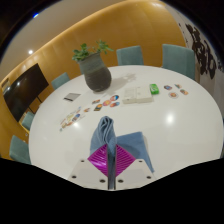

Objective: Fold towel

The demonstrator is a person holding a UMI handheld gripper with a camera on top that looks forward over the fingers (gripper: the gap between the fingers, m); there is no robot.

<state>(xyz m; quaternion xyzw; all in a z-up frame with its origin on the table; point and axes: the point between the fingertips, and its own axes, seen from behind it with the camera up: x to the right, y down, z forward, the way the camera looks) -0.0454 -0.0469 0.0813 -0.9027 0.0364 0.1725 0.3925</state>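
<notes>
- Gripper [112, 166] at near edge of round white table [180, 120], fingers with magenta pads [103, 158] drawn together, pinching a fold of soft blue cloth towel [115, 140].
- Towel bunched, one end standing up just ahead of the fingers, rest draped on the table beside them.
- Grey pot with green leafy plant [95, 68] at table's far side.
- Small green box [154, 90] near the far right rim; white paper sheets [134, 96] beside it.
- Scattered small round items [103, 102] mid-table, type unclear.
- Light blue chairs [130, 56] around the table; orange-brown wall [60, 40] behind.
</notes>
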